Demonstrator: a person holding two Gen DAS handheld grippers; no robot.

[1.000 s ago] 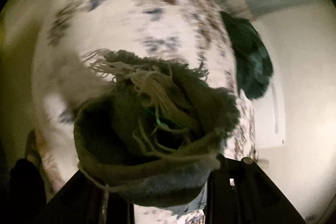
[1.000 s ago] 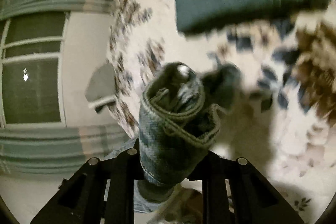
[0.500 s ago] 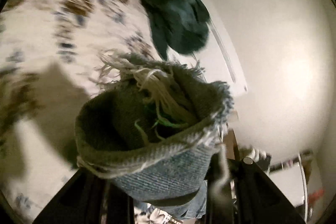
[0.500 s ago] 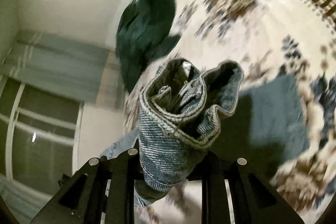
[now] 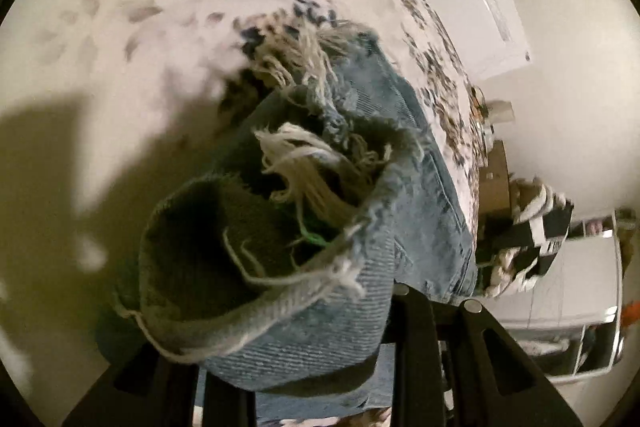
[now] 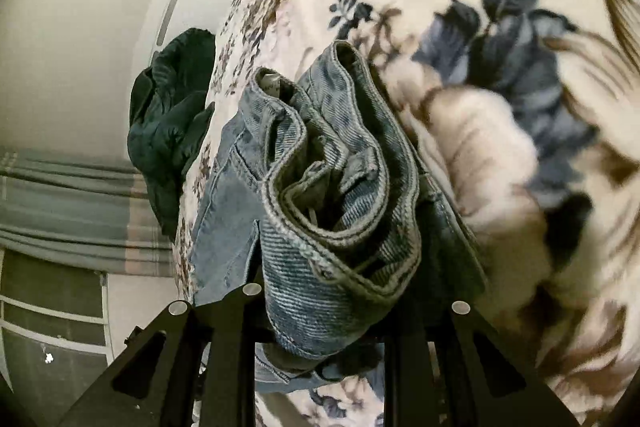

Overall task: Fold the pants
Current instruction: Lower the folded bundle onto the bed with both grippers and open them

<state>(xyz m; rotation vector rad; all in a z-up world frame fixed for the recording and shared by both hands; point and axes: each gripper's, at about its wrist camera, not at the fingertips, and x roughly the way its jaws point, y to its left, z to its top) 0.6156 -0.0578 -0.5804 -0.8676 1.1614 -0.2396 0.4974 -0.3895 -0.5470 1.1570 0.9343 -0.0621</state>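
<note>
Bunched frayed blue jeans (image 5: 400,195) on bedspread

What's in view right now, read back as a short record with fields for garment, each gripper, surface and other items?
garment: blue jeans
left gripper: shut on frayed leg hem
right gripper: shut on bunched waistband
surface: floral blanket
other items: dark green garment at blanket's edge
</note>
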